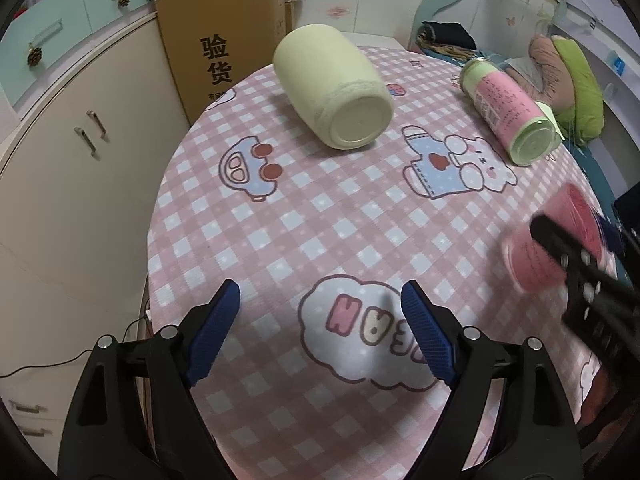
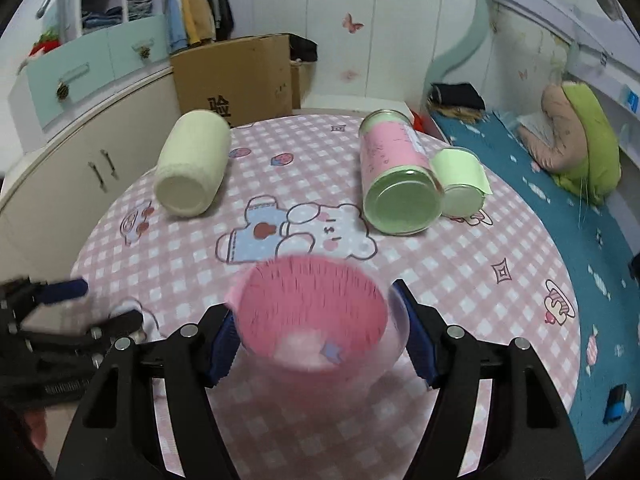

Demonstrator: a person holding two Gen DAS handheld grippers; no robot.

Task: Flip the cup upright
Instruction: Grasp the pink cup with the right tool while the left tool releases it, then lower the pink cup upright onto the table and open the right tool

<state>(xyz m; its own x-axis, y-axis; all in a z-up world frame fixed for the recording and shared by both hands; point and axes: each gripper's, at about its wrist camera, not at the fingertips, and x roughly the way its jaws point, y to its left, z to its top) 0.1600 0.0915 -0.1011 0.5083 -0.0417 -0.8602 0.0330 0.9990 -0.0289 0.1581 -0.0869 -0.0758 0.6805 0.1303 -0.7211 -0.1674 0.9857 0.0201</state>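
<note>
A pink cup [image 2: 312,320] sits between my right gripper's [image 2: 318,340] blue fingers, which are shut on it; its open mouth tilts up and away from the camera, and it is blurred. In the left wrist view the same pink cup [image 1: 548,240] shows at the right edge, held above the table by the right gripper [image 1: 576,256]. My left gripper [image 1: 320,332] is open and empty, low over the near part of the round table [image 1: 280,220]. It also shows at the left of the right wrist view [image 2: 80,308].
A cream cup [image 1: 336,88] lies on its side at the back of the table. A green cup with a pink label [image 1: 508,108] lies on its side at the back right, a small green cup [image 2: 460,184] beside it. A cardboard box [image 1: 224,48] and cabinets stand behind; a bed [image 2: 560,184] at the right.
</note>
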